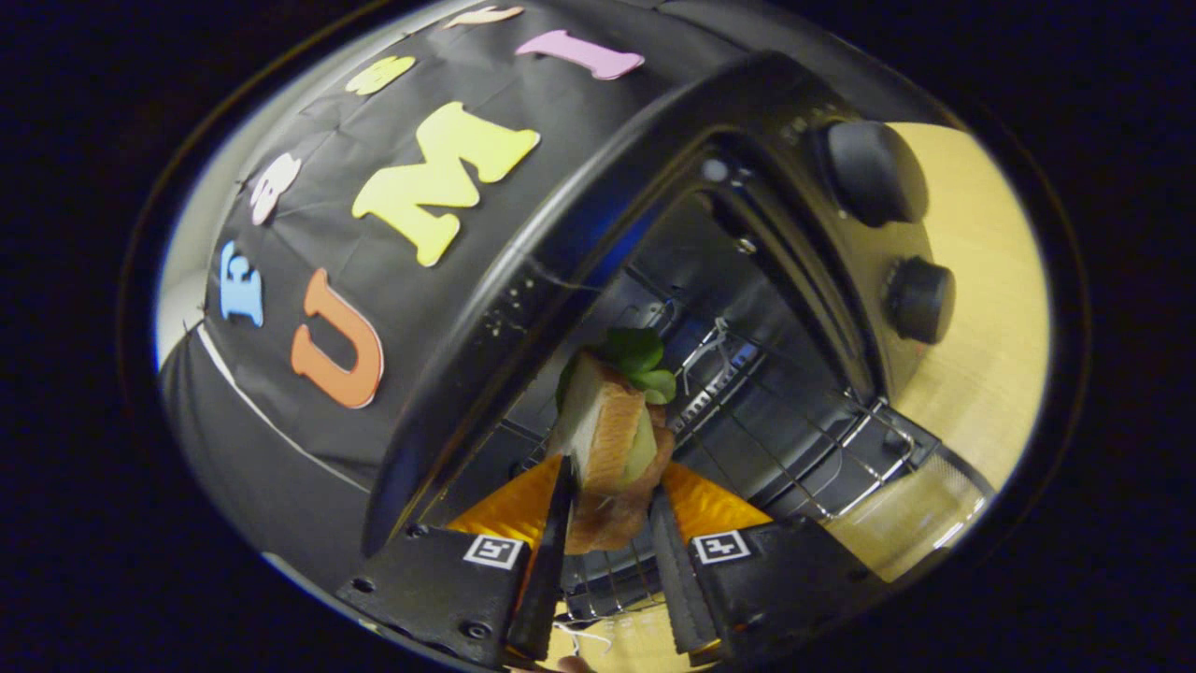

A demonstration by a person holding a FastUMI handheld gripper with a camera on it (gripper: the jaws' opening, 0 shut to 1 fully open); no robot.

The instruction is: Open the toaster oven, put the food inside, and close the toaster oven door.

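My gripper [612, 509] is shut on a sandwich [612, 435], two slices of bread with green lettuce poking out at its far end. Both black fingers [551, 551] press on its sides. The sandwich reaches into the mouth of the black toaster oven [654, 121], whose door hangs open toward me. It is held above the wire rack [785, 421] inside the oven; I cannot tell whether it touches the rack. The whole view is tilted.
Two black knobs [874, 173] sit on the oven's control panel beside the opening, the second knob [920, 299] below the first. The oven stands on a light wooden tabletop [981, 280]. The open glass door [916, 523] lies under the fingers.
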